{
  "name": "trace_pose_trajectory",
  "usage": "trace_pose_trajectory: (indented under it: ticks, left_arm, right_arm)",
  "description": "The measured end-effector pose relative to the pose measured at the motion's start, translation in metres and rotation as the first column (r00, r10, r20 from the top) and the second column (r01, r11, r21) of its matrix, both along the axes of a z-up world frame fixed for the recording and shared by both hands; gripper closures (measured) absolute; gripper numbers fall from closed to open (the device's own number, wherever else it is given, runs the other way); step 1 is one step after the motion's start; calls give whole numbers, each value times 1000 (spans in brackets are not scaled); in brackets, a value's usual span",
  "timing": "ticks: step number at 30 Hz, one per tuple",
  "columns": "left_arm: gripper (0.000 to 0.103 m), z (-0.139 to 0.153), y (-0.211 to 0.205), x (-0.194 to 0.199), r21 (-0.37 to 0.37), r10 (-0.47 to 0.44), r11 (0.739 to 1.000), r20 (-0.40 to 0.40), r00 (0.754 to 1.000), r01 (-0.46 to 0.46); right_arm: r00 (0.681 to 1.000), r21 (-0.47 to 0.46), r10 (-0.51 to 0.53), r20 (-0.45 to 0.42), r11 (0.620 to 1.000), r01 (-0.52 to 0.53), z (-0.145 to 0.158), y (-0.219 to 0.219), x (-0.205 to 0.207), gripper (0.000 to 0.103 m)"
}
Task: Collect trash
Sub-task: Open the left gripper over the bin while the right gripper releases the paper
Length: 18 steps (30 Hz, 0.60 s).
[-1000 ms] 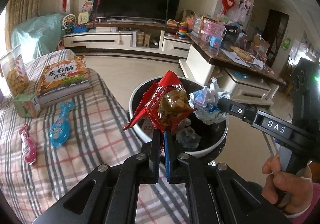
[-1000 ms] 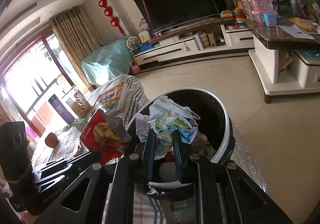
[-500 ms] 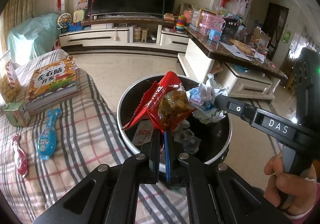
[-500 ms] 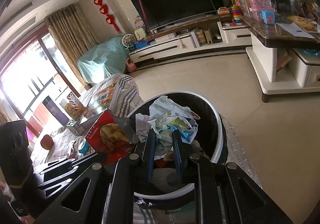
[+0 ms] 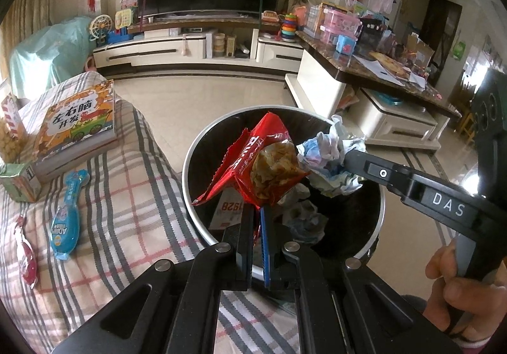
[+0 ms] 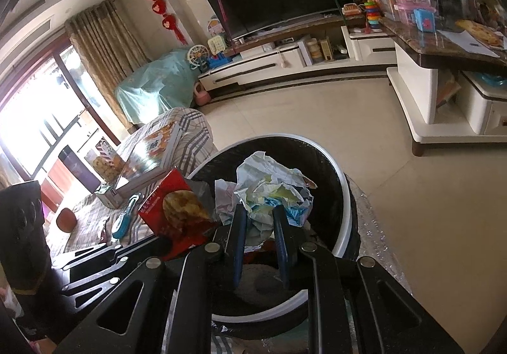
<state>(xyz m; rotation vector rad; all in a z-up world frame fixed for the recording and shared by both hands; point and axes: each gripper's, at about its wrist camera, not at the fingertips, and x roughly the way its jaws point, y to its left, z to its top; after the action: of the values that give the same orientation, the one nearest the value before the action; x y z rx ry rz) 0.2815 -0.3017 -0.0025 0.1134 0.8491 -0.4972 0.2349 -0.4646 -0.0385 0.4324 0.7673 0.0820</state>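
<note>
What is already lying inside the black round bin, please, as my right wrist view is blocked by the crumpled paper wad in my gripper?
Observer: The left wrist view shows a white card with red digits and some crumpled pale paper at the bottom of the black round bin.
Operator: Thank you. Could anything on the checked cloth still need collecting?
Observer: Possibly: a pink wrapped packet lies on the checked cloth, at the far left of that view.
</note>
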Motion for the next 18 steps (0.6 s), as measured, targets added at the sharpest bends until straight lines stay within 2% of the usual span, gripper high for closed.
trace_pose_trajectory:
  ticks: [10, 14, 16, 18]
  left_arm:
    - [98, 0, -2, 2, 5, -2, 1000, -15, 1000, 2]
    - [98, 1, -3, 3, 8, -5, 1000, -19, 1000, 5]
    - [92, 1, -4, 5, 10, -4, 1000, -27, 1000, 5]
    - [80, 3, -3, 4, 13, 5, 1000, -27, 1000, -5]
  right_arm:
    - [1000, -1, -6, -11, 1000, 6, -2, 0, 3, 86]
    - [1000, -2, -6, -25, 1000, 6, -4, 0, 5, 82]
    - [999, -2, -8, -35, 1000, 7, -4, 0, 6, 81]
    - [999, -3, -13, -41, 1000, 13, -5, -1, 7, 73]
